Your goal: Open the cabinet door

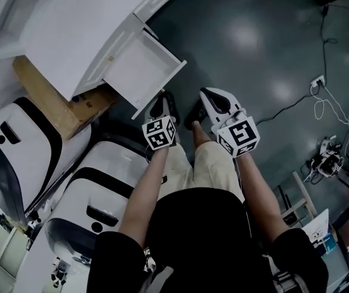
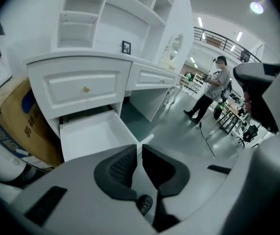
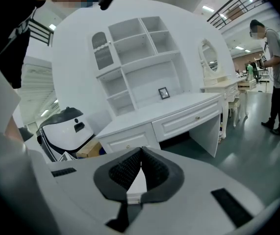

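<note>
A white desk-cabinet (image 1: 70, 35) stands at upper left, and its low compartment (image 1: 142, 72) is pulled out over the floor. The left gripper view shows that same open compartment (image 2: 95, 133) under a closed drawer front with a small knob (image 2: 86, 89). My left gripper (image 1: 164, 105) hangs just right of the compartment's corner, off it; its pads (image 2: 117, 168) stand a thin slit apart with nothing between. My right gripper (image 1: 213, 99) is further right and held higher, shut and empty, tips (image 3: 130, 168) meeting. It faces the desk (image 3: 179, 111) from a distance.
A cardboard box (image 1: 52, 99) leans against the cabinet's left side. Two white-and-black machines (image 1: 15, 151) (image 1: 101, 188) stand beside it. Cables and a power strip (image 1: 318, 84) lie on the grey floor at right. A person (image 2: 211, 94) stands further down the hall.
</note>
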`<state>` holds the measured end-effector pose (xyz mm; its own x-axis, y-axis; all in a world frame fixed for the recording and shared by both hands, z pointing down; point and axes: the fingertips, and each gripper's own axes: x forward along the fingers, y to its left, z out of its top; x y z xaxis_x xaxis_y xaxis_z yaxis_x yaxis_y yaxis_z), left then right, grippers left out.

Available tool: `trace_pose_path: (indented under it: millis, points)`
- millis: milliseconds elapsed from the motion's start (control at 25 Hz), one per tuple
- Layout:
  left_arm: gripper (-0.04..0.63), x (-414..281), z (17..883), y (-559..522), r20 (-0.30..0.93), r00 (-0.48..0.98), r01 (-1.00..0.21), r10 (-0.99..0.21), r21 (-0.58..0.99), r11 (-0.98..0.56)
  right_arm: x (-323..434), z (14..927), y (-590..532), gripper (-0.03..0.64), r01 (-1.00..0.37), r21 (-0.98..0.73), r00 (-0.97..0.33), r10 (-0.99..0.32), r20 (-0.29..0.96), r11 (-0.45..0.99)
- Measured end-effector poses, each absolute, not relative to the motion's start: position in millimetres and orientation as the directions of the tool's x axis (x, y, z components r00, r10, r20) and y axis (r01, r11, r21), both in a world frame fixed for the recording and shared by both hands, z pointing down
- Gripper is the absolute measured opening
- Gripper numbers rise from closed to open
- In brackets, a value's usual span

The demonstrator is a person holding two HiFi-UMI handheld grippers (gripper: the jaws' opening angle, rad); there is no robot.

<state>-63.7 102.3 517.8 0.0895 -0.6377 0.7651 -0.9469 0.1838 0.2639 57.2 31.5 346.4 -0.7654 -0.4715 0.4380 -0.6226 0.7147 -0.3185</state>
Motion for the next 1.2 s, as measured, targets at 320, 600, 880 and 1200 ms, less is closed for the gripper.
trace_pose_path:
  millis: [320,600,880,1200]
  points:
    - [0.037,-75,422,95,0.673,0.123,-0.947,-0.729,0.299,0.116,47,280,29,0.017,-0.633,-0.276,-0.761,-0.516,0.393,0.723]
    - [0.028,-86,344,85,0.569,0.155,-0.953,-0.807,0.303,0.031,43,222,20,0.017,-0.653,-0.218,-0.748,-0.571,0.338,0.726]
    - [0.023,-113,278,68,0.473,0.148,-0.951,-0.868,0.31,0.007,37,182,16,0.017,-0.664,-0.184,-0.741,-0.602,0.297,0.725]
    - [0.023,-129,208,36,0.368,0.195,-0.956,-0.909,0.28,-0.092,21,133,-1,0.017,-0.663,-0.14,-0.745,-0.628,0.224,0.736]
